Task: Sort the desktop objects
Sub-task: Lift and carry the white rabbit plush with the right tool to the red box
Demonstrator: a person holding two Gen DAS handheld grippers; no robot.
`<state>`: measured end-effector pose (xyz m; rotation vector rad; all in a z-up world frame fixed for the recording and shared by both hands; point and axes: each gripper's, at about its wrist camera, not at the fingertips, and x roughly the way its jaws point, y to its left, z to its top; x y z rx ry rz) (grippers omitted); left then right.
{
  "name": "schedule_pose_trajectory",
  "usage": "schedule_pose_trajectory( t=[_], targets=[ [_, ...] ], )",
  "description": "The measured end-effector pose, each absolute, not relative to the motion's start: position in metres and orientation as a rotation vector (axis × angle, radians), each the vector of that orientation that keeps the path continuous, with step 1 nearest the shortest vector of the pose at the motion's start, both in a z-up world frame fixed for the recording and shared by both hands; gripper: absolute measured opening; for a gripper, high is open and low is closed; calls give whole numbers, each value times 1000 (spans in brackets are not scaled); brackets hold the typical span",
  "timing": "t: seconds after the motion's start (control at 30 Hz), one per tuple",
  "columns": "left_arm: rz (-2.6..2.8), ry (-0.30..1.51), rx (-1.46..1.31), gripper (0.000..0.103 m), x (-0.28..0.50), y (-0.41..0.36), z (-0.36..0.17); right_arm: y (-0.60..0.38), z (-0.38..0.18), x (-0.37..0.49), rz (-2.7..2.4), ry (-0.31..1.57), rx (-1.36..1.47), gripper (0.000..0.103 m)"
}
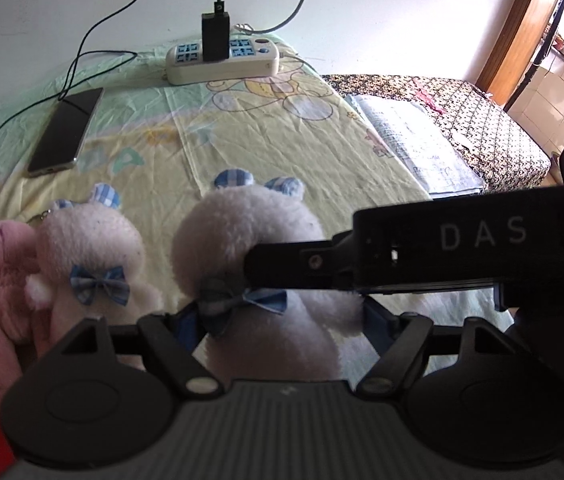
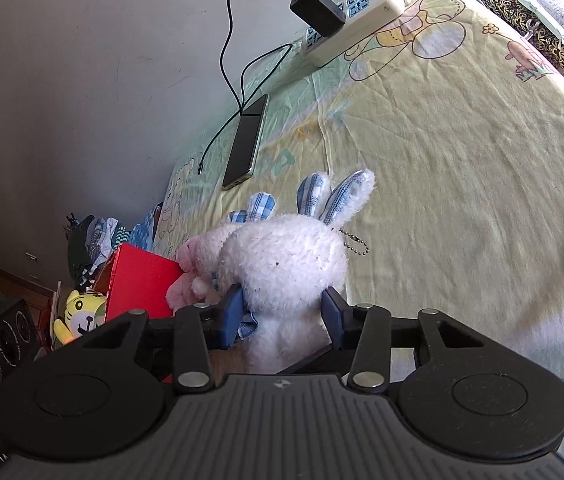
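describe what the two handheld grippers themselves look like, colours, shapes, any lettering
Both the left gripper and right gripper are matte black: a ribbed grey-black body, two round discs, silver pivot screws on angled links, blue finger pads. In the left view, the right gripper's side bears white letters "DAS".

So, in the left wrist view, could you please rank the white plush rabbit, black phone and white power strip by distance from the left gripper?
1. White plush rabbit, between the left gripper fingers.
2. Black phone, left.
3. White power strip, far centre, by the wall.
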<state>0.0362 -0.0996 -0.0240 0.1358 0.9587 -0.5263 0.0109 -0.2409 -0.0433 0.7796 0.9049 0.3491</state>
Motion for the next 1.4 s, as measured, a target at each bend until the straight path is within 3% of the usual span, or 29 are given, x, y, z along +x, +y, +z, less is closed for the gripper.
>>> schedule_pose_trajectory(
  t=[0.47,0.9,1.4],
  targets=[
    [-521,810,144,76,-27,-45,22,-188,2,-31,408,799,736,46],
    [-407,586,147,76,-51,74,91,-83,56,-16,588,650,697,47],
    [-300,674,163,77,-3,181,56,30,39,36,615,730,536,45]
  ],
)
